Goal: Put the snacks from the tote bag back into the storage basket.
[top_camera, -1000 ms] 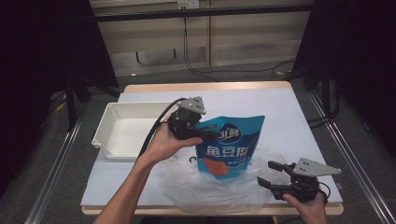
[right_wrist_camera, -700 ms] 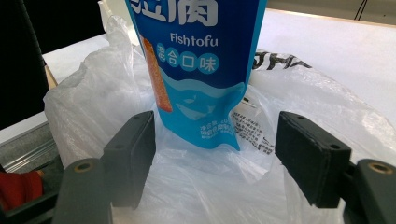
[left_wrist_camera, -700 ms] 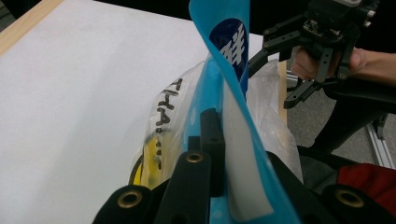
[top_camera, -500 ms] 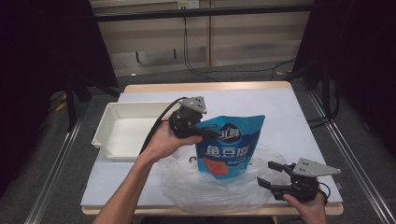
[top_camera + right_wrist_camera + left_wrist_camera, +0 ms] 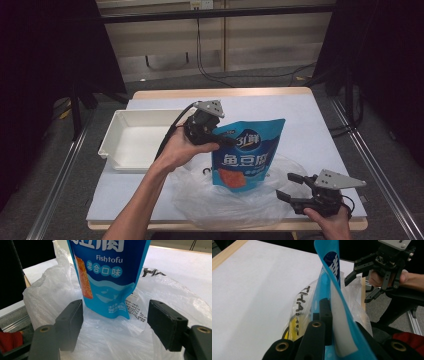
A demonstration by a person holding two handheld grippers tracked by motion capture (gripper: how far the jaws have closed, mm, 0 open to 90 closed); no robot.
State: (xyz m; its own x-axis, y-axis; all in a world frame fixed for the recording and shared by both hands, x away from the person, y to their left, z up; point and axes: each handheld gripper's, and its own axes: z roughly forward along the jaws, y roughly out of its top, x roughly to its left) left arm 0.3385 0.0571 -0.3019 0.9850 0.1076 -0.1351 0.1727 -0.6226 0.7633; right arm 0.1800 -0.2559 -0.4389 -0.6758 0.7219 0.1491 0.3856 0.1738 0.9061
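Note:
A blue fish tofu snack pouch hangs upright above a crumpled clear plastic bag near the table's front edge. My left gripper is shut on the pouch's upper left edge; in the left gripper view the pouch is pinched between the jaws. My right gripper stands open at the bag's right side, near the front right corner. In the right gripper view the pouch's bottom hangs over the plastic bag, beyond and between the spread jaws.
A white tray sits on the left of the white table. The wooden front edge runs just under the bag. Dark curtains and metal rails flank the table.

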